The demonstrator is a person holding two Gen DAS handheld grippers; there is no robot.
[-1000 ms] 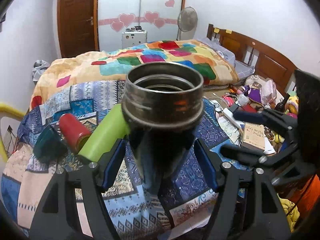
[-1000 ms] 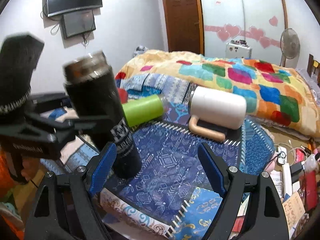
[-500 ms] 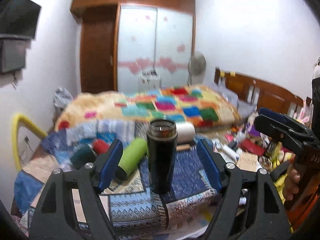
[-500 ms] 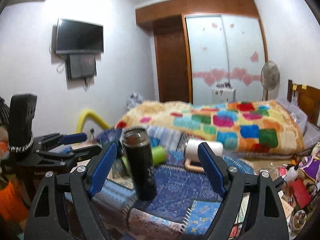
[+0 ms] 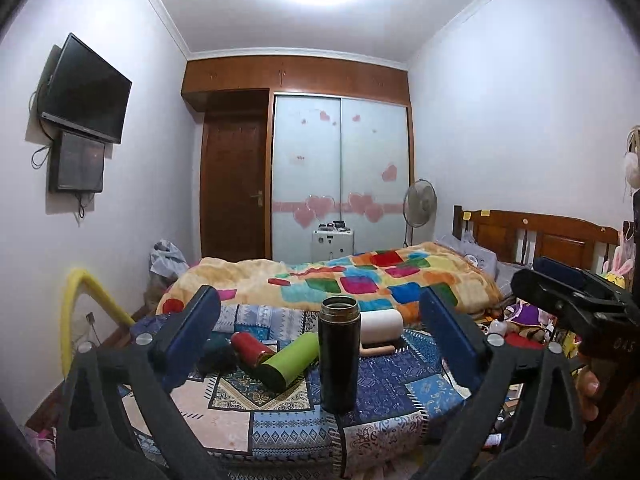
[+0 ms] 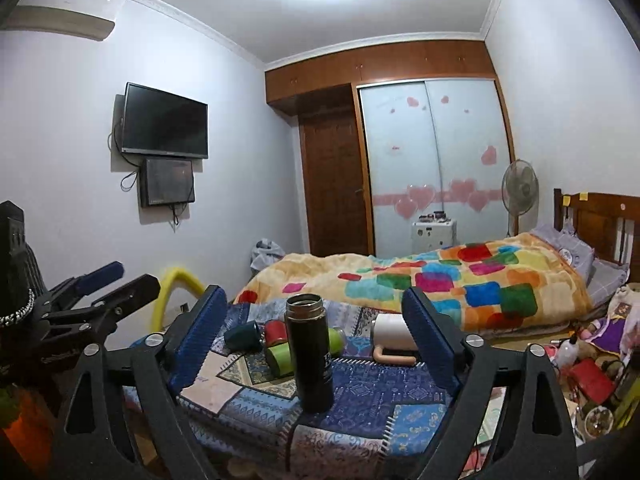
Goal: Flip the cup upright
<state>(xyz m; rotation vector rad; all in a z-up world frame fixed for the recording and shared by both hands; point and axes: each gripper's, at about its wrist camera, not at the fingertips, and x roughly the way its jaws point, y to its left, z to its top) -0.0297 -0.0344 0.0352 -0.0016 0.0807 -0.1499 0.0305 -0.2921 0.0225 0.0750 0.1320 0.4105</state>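
Bedroom, patchwork cloth (image 5: 256, 432) on a table in the lower half of the left wrist view, bed with colourful blanket (image 5: 360, 280) behind it mid-frame. Black cup (image 5: 339, 354) stands upright, mouth up, at lower centre of the cloth, nothing touching it. Left gripper (image 5: 320, 340) spread wide, blue pads either side of the cup, well short of it, holding nothing. Green cup (image 5: 289, 364) lies on its side just left of the black one; red cup (image 5: 250, 350) and dark teal cup (image 5: 218, 354) lie further left. White mug (image 5: 380, 326) on its side behind, right of centre. Right gripper's fingers show at the right edge of the frame, slightly parted, empty. TV (image 5: 86, 92) upper left, fan (image 5: 419, 204) right of centre.

Right wrist view: same cloth (image 6: 360, 400) lower centre. Black cup (image 6: 310, 354) upright at centre, free of contact. Right gripper (image 6: 316, 344) spread wide, empty, pads flanking the cup from nearer the camera. Green cup (image 6: 280, 358), red cup (image 6: 276, 330), teal cup (image 6: 242, 334) lying left of the black cup; white mug (image 6: 390, 334) lying to its right. Left gripper (image 6: 124, 276) at left edge, fingers apart, empty.
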